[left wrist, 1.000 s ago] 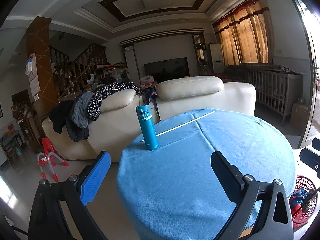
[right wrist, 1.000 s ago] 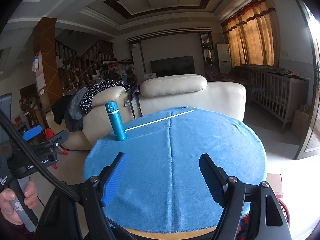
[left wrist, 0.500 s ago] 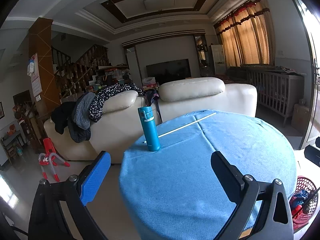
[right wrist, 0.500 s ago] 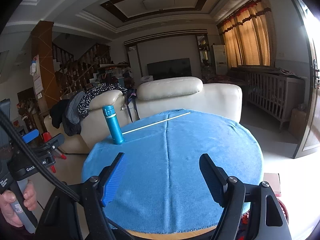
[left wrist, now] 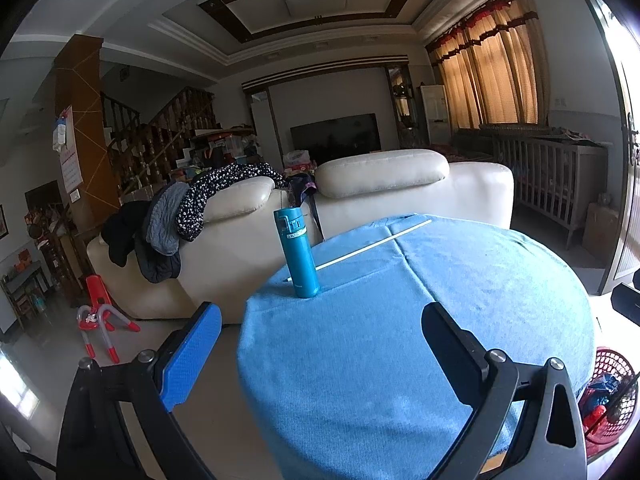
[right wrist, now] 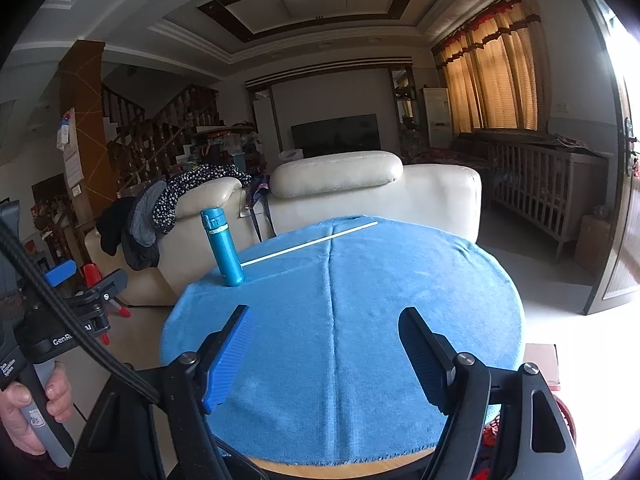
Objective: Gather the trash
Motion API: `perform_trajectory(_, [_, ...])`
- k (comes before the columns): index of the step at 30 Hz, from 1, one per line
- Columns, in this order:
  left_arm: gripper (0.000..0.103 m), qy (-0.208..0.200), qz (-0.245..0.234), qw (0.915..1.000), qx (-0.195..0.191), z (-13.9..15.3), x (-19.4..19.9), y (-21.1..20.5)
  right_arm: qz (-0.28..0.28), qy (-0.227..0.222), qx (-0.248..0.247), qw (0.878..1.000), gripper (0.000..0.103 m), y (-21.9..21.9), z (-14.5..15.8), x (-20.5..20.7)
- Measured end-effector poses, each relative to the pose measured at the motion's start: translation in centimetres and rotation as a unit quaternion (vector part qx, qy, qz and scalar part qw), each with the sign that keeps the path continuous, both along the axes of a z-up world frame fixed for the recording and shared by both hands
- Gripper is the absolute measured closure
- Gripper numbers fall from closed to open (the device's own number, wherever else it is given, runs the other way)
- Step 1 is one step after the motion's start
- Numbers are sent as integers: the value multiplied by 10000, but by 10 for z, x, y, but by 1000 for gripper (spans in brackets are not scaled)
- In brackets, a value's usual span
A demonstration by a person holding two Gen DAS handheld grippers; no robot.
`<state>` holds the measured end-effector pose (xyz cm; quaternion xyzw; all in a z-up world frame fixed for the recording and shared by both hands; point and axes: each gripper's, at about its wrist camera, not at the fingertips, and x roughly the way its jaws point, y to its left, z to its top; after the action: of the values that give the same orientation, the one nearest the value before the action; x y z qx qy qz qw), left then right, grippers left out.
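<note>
Right wrist view shows the right gripper (right wrist: 324,354) fingers spread and empty, with the white stick (right wrist: 310,243) lying well ahead on the blue surface (right wrist: 360,320), its long axis slanting up-right from the bottle (right wrist: 223,246); left gripper (left wrist: 320,356) equally spread.

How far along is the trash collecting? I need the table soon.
Done: the red basket beside the table already holds colourful items, apparently trash. In hand: nothing; the left gripper and right gripper are both open and empty. Left: only a teal bottle and a thin white stick lie on the blue tablecloth.
</note>
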<state>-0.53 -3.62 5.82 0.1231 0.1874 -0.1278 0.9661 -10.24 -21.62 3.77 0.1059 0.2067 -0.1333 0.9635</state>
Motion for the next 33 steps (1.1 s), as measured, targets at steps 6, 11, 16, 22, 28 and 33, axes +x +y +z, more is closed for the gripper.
perform_trajectory(6, [3,56,2,10000,-1,-5,1,2,-11,63,34,10000,25,1,-2,4])
perform_trajectory(11, [3,87,3,10000,30,-8,3,2,2,88,43,10000,25,2,-3,6])
perform_trajectory(16, [3,104,18,9999,19,-10,5,3,-1,97,39,9999,25,2,-3,6])
perform_trajectory(22, [3,120,24,9999,26,-12,8,4,9,121,39,9999,25,3,-3,9])
perform_trajectory(28, [3,161,51,9999,15,-14,9,5,-9,113,35,9999,25,3,-5,10])
perform_trajectory(33, [3,164,37,9999,28,-15,10,5,10,157,44,9999,25,4,-6,14])
